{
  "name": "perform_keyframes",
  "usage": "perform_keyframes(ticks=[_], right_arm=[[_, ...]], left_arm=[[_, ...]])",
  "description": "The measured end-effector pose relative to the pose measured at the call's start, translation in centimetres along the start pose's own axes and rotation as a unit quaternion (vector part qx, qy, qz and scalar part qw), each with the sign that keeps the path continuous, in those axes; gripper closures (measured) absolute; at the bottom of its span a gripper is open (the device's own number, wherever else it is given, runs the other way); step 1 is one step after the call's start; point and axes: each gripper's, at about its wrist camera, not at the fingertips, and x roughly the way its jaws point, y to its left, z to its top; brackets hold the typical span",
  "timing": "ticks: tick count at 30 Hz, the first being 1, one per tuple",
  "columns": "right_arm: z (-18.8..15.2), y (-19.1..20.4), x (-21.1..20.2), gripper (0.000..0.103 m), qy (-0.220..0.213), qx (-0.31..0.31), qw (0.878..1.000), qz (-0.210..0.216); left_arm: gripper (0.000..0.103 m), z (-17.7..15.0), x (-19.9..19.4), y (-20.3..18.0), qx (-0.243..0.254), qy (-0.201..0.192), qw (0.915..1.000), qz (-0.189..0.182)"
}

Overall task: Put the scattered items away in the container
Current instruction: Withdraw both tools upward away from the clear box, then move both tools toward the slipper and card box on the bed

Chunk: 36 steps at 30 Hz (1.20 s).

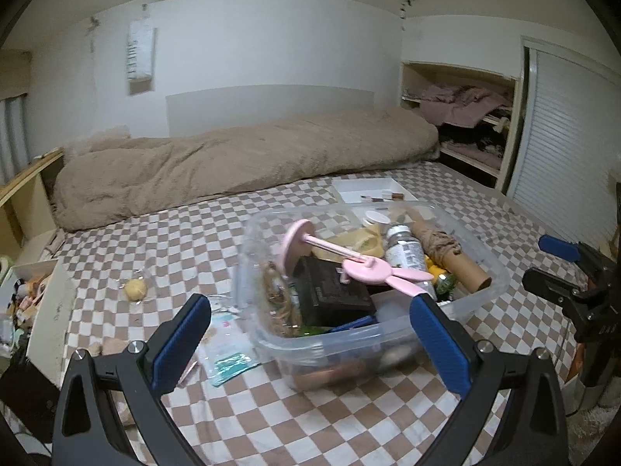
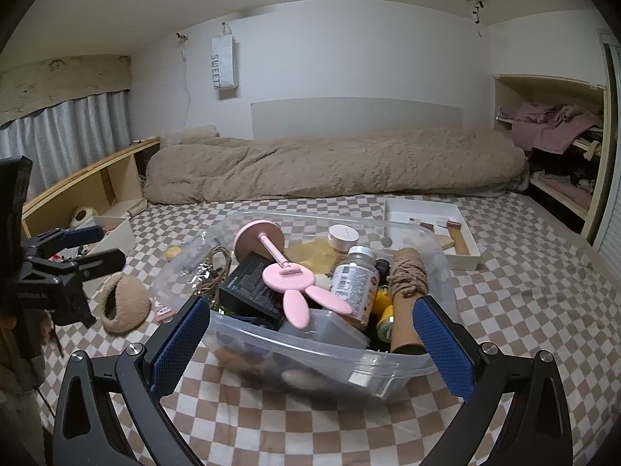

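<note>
A clear plastic container sits on the checkered bed, full of items: a pink bunny-eared stand, a black box, a white bottle and a cardboard tube. My left gripper is open and empty, just in front of the container. My right gripper is open and empty at the container's near edge. Loose on the bed lie a yellow round item, a sachet and a tan earmuff.
A white tray with small items lies behind the container. A beige duvet runs along the wall. A white box of items stands at the bed's left edge. Shelves with clothes are at the right.
</note>
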Motion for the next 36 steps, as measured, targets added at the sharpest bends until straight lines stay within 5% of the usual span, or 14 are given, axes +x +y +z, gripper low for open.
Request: perform_keyframes(ticks=[14,36], right_arm=[[0.0,4.3,0.8,0.0,-0.001,-0.022,0.999,0.032],[-1.7,16.2,3.6,0.0,0.013,-0.094,0.984,0.151]], left_arm=[[0.0,-5.6,-5.2,6.2,-0.005,-0.008,0.9966,0.082],[0.0,-14.5,-9.2,15.7,-0.1,-0.014,0.9822,0.159]])
